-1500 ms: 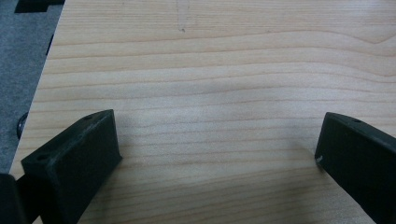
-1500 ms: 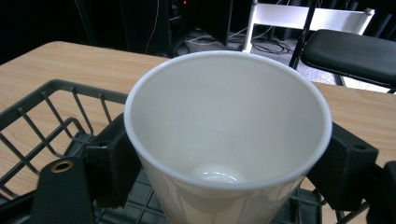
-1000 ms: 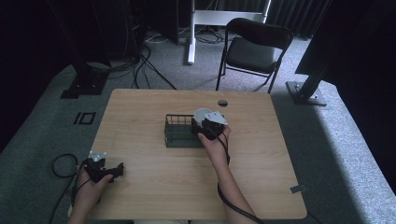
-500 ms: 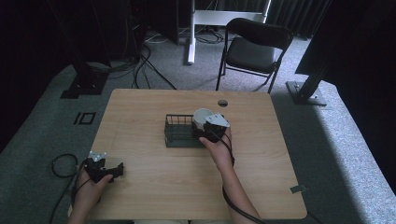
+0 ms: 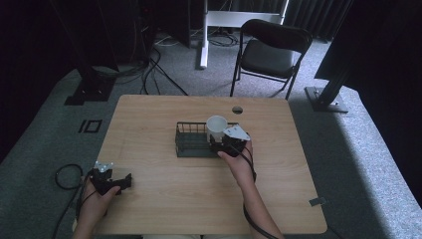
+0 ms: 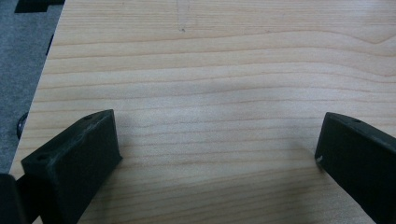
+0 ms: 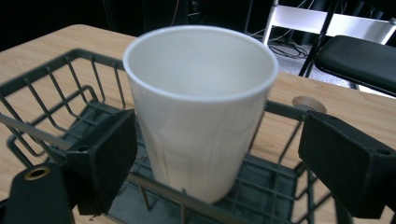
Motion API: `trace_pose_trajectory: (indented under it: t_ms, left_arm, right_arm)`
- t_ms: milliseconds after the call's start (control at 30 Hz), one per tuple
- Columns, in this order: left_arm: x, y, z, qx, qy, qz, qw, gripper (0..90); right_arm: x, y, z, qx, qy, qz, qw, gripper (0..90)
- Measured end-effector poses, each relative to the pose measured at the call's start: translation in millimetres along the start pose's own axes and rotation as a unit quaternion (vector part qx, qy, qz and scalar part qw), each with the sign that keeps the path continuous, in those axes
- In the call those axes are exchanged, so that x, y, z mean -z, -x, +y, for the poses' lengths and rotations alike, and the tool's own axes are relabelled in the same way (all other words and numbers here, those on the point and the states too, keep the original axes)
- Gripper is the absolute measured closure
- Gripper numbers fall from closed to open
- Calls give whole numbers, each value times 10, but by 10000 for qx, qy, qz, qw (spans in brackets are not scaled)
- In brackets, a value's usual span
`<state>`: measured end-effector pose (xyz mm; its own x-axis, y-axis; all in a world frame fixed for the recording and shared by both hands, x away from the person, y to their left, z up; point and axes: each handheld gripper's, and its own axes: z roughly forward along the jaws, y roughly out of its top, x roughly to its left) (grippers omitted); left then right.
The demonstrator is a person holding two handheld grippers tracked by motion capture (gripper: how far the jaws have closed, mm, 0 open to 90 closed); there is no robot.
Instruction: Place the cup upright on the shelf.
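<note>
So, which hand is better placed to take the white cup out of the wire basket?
The right. The right gripper has its open fingers either side of the white cup in the wire basket; the left gripper rests at the table's near-left corner.

No readable text, label, brand, number or sign appears anywhere: the white cup (image 7: 201, 107), the wire basket (image 7: 56, 98) and the wooden table (image 5: 149, 124) all look unmarked.
</note>
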<state>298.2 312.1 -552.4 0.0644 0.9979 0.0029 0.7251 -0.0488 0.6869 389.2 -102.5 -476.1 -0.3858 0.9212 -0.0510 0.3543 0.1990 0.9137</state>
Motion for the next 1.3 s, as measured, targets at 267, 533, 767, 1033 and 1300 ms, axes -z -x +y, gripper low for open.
trace_pose_trajectory:
  t_ms: [267,533,767,1033,1300]
  left_arm:
    - [0,0,0,-4,0,2,10000,1]
    - [-1,1,0,7,8,-1,10000,1]
    - [-1,0,0,2,3,0,10000,1]
    - [-1,1,0,3,4,-1,10000,1]
    - [-1,0,0,2,3,0,10000,1]
  right_arm:
    - [79,80,-110,-6,-28,-17,10000,116]
    - [185,169,-195,-120,12,57,9999,116]
    - [269,224,-250,-58,72,84,9999,116]
    - [344,274,-300,-160,42,66,9998,116]
    - [450,414,-398,-328,60,35,9994,116]
